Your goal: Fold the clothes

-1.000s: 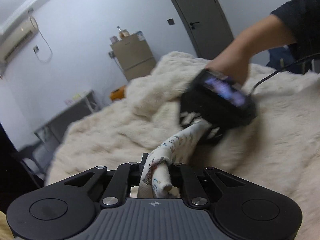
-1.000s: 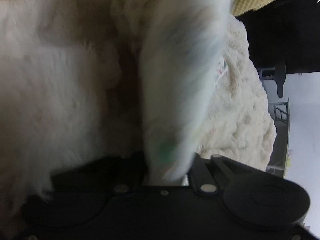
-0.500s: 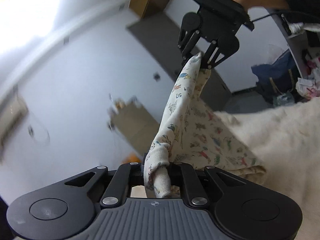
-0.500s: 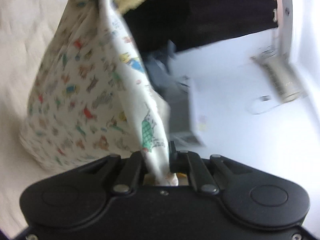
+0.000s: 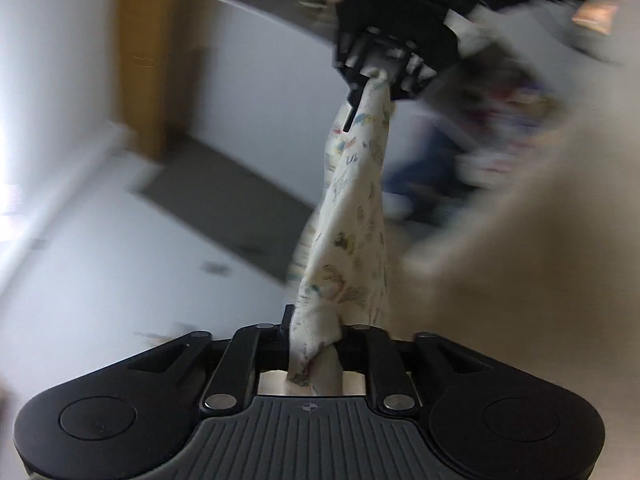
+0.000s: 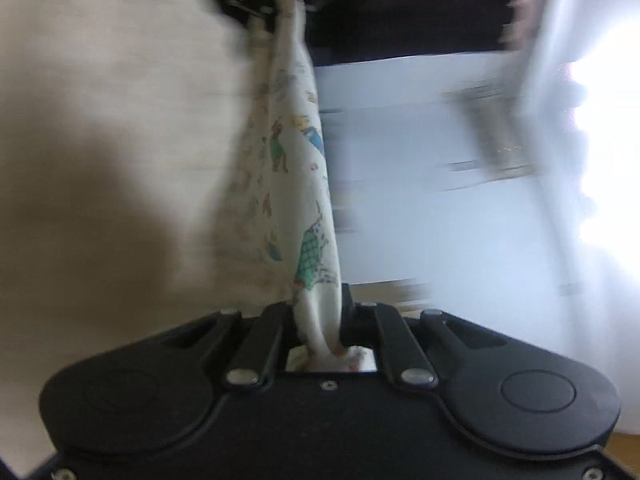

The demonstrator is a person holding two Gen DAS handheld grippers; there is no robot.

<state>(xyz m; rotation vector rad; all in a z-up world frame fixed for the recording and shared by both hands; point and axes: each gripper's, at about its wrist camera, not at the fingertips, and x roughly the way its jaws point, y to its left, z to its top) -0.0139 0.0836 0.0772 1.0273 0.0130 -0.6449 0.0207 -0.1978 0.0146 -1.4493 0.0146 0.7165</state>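
Observation:
A white garment printed with small coloured animals hangs stretched in the air between my two grippers. My left gripper has a bunched end of it between its jaws, which are opening while the cloth still fills the gap. My right gripper holds the other end higher up. In the right wrist view the garment runs from my right gripper, shut on it, up to the left gripper at the top. Both views are motion-blurred.
A cream fluffy blanket covers the bed below and to the side, also the blanket. A wooden cabinet and pale walls lie behind. An air conditioner and a bright window show on the right.
Both grippers have risen off the blanket with the garment, which now hangs drawn out between them. The right gripper swung up fast, and the left jaws stand wider around the cloth.

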